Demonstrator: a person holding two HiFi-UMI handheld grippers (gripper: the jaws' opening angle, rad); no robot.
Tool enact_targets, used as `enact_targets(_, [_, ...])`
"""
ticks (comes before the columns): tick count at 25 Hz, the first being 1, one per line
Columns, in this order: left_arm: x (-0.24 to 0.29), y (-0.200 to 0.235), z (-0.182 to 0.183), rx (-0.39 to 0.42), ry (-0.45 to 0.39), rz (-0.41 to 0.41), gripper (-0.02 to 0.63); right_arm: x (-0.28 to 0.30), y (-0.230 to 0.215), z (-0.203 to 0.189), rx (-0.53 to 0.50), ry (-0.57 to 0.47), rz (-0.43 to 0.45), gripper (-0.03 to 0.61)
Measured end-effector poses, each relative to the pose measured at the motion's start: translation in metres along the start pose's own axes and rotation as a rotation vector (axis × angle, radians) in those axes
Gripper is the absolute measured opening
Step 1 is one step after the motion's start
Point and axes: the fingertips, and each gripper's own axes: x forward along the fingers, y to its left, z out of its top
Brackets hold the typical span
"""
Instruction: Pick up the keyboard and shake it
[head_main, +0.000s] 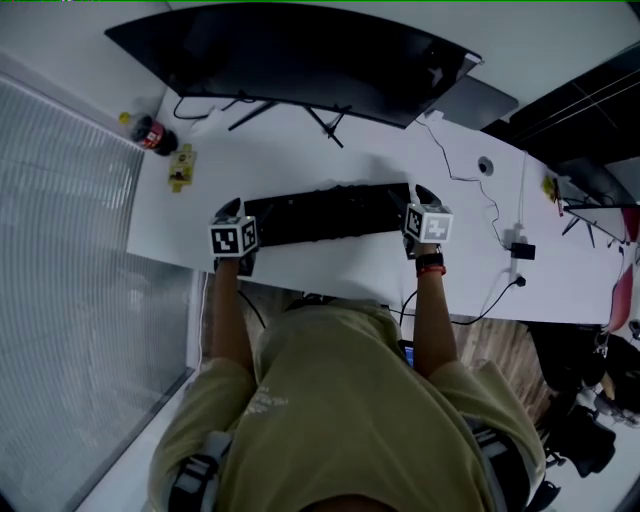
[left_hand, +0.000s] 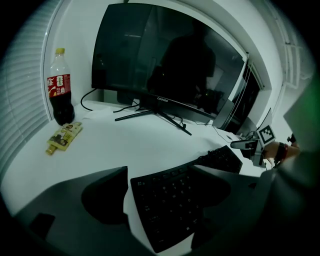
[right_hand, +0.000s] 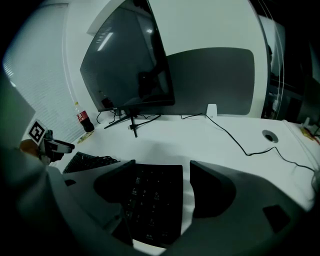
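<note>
Fingers (left_hand: 102, 197) on both grippers stood wide apart and gripped nothing.

In the head view the keyboard (head_main: 325, 212) lay flat on the desk (head_main: 300, 268) in front of the monitor (head_main: 300, 60). The left gripper (head_main: 233, 208) was at its left end and the right gripper (head_main: 424, 193) at its right end. Whether either touched it could not be told from there.

In the left gripper view the keyboard's left end sat between the spread fingers. One finger hung over bare desk beyond the end edge and the other over the keys, and neither pad pressed. A bottle (left_hand: 61, 95) and a packet (left_hand: 64, 136) stood well apart, near the blinds.

In the right gripper view the number-pad end sat between that gripper's fingers in the same way, with the outer finger (right_hand: 212, 187) over bare desk. A cable (right_hand: 240, 142) ran across the desk well behind.

The keyboard looked like a long, stiff, fairly light plastic slab. Held at one end it would likely twist, so a hold at both ends suited it. The keycaps would give and the smooth case could slip under shaking, so the firm case edges seemed the better place to clamp.
</note>
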Motion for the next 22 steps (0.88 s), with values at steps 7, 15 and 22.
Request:
enact_targets(7, [0.002, 0.017, -0.012, -0.025, 0.054, 0.022, 0.377, 0.012, 0.006, 0.002, -0.002, 0.029, 0.055, 0.337])
enact_targets(15, [0.008, 0.032, -0.03, -0.018, 0.123, 0.088, 0.377, 0.02, -0.002, -0.002, 0.013, 0.05, 0.045, 0.339])
enact_targets(22, [0.019, 0.031, -0.027, -0.044, 0.123, 0.066, 0.376, 0.026, -0.004, 0.003, 0.008, 0.056, 0.066, 0.337])
